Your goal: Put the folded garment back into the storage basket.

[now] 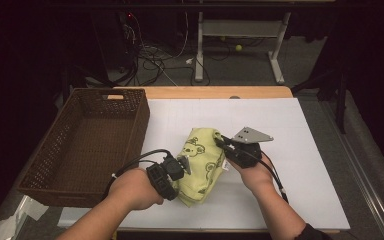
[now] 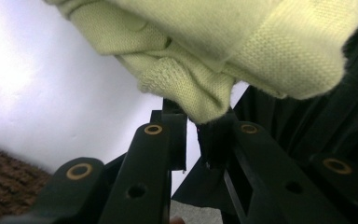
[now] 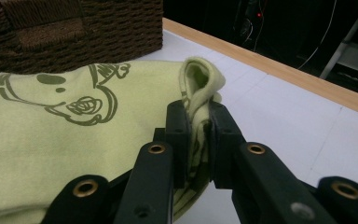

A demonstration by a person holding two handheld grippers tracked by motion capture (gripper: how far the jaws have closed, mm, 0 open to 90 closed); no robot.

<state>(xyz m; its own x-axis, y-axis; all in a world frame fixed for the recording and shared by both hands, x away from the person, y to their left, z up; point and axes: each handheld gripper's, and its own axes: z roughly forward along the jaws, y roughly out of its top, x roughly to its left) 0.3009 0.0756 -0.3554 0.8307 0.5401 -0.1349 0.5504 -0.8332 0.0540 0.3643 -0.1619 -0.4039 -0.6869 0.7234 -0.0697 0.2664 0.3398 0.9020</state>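
Cloth (image 1: 202, 162), soft yellow-green knit printed with bears, hung folded just above the white surface (image 1: 290, 175), pinched at opposite edges by left tongs (image 1: 182, 165) and right tongs (image 1: 224, 143). Woven brown basket (image 1: 45, 172) stood close at left; open room lay right. Cloth's underside was hidden.

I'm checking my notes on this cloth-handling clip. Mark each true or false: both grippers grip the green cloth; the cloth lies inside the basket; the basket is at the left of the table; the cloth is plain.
1. Both the left gripper and the right gripper grip the green cloth: true.
2. The cloth lies inside the basket: false, it is held over the white table, beside the basket.
3. The basket is at the table's left: true.
4. The cloth is plain: false, it bears a printed bear drawing.
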